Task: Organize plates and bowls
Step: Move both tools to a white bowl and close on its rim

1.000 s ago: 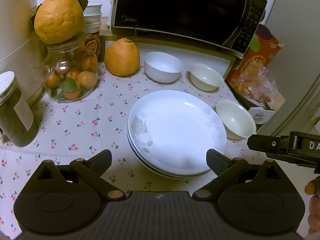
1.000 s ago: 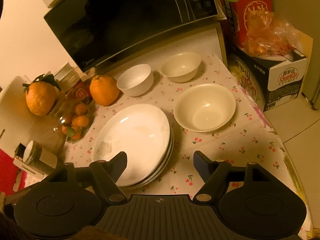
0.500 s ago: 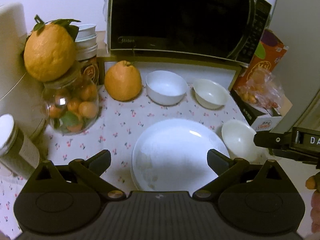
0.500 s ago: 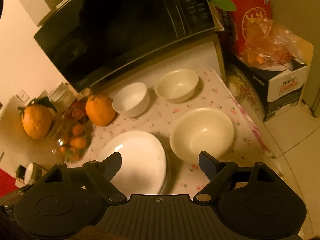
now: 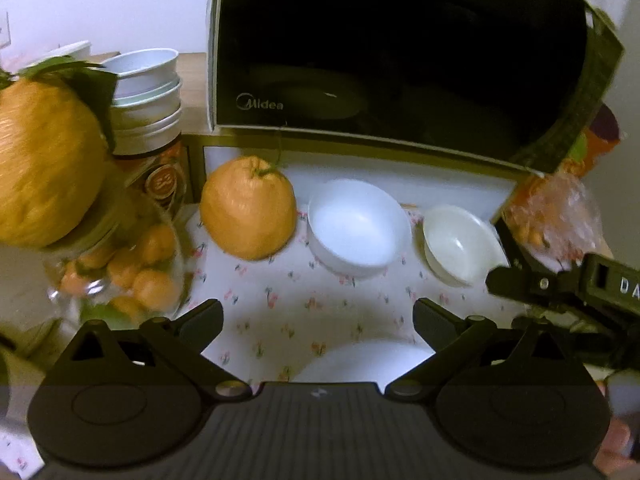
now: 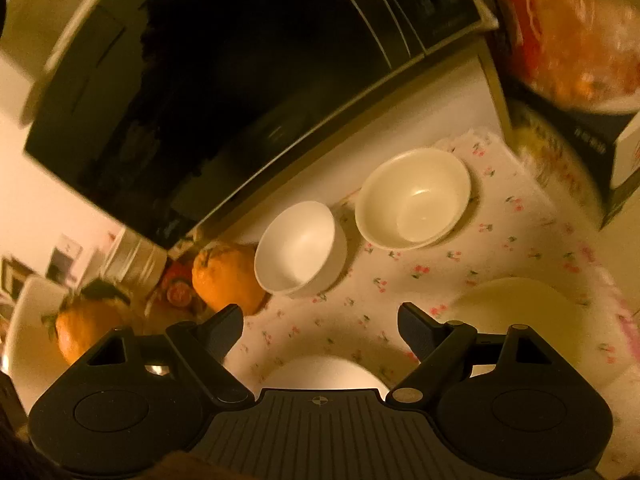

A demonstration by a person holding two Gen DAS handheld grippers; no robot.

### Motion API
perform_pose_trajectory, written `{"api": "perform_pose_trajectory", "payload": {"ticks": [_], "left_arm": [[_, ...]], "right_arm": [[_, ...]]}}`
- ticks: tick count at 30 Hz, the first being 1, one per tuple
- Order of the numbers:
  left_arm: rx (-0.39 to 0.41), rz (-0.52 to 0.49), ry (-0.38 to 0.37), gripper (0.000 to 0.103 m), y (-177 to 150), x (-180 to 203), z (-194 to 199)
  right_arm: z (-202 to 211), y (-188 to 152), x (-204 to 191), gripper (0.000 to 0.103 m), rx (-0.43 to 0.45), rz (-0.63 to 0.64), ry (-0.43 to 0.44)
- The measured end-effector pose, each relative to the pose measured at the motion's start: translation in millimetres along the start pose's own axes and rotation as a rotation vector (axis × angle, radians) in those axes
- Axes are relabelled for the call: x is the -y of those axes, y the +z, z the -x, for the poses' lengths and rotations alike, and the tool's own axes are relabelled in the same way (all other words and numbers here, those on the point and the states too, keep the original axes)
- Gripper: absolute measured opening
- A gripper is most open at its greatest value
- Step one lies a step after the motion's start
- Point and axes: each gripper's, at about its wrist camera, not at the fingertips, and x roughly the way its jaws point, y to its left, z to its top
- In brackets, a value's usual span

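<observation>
The right gripper [image 6: 320,330], jaws apart and empty, is facing the round white ceramic bowl [image 6: 298,248] below the black microwave [image 6: 224,92]; the left gripper [image 5: 318,326], likewise apart, is sitting farther back.

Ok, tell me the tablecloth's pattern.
White tablecloth with small red cherry sprigs, clearest in the left wrist view.

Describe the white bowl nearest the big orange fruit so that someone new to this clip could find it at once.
Start at the black Midea microwave; on the cherry-print tablecloth just below its front edge stand two bowls side by side. The white bowl is the one next to the large orange fruit. It looks deeper and brighter white than the shallower cream bowl on its other side.
</observation>
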Motion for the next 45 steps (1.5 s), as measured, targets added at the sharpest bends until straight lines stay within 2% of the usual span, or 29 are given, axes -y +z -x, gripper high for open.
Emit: {"api": "perform_pose_trajectory", "payload": {"ticks": [2, 5, 6, 10, 15, 17, 18, 20, 25, 29, 34, 45], "left_arm": [[0.000, 0.007, -0.015, 0.096, 7.6, 0.6, -10.2], [-0.011, 0.005, -0.028, 0.089, 15.7, 4.0, -27.1], [-0.013, 0.002, -0.024, 0.081, 17.6, 5.5, -32.1], [-0.010, -0.015, -0.016, 0.079, 22.5, 9.3, -51.0], [-0.010, -0.021, -0.011, 0.060, 24.8, 13.8, -72.3], [-0.013, -0.015, -0.013, 0.053, 25.8, 14.7, -79.4], [-0.012, -0.012, -0.011, 0.049, 24.9, 14.5, -80.7], [-0.011, -0.009, -0.004, 0.045, 24.3, 14.3, -86.0], [-0.016, 0.000, 0.011, 0.040, 22.1, 12.8, -95.0], [-0.017, 0.021, -0.001, 0.035, 21.2, 13.2, -100.3], [-0.003, 0.030, -0.010, 0.032, 22.2, 12.7, -101.6], [0.020, 0.026, -0.015, 0.025, 27.1, 4.8, -116.9]], "right_arm": [[-6.5, 2.1, 3.6, 0.086, -0.003, -0.020, 0.053], [-21.2, -1.5, 10.8, 0.086, -0.027, -0.057, 0.184], [-29.6, -1.7, 13.7, 0.086, -0.046, -0.085, 0.199], [-46.1, 2.3, 27.3, 0.086, -0.033, -0.181, 0.210], [-65.8, 5.5, 44.9, 0.084, -0.043, -0.331, 0.255], [-73.5, 5.7, 44.1, 0.074, -0.049, -0.355, 0.248], [-76.9, 5.2, 43.3, 0.072, -0.048, -0.360, 0.240], [-83.7, 7.1, 43.5, 0.062, -0.046, -0.364, 0.226], [-96.1, 3.4, 42.2, 0.046, -0.035, -0.371, 0.200], [-106.0, -0.9, 46.7, 0.041, -0.020, -0.395, 0.222], [-112.2, -3.3, 51.8, 0.033, -0.001, -0.417, 0.204], [-112.8, -7.8, 58.9, 0.032, 0.046, -0.415, 0.186]]}}
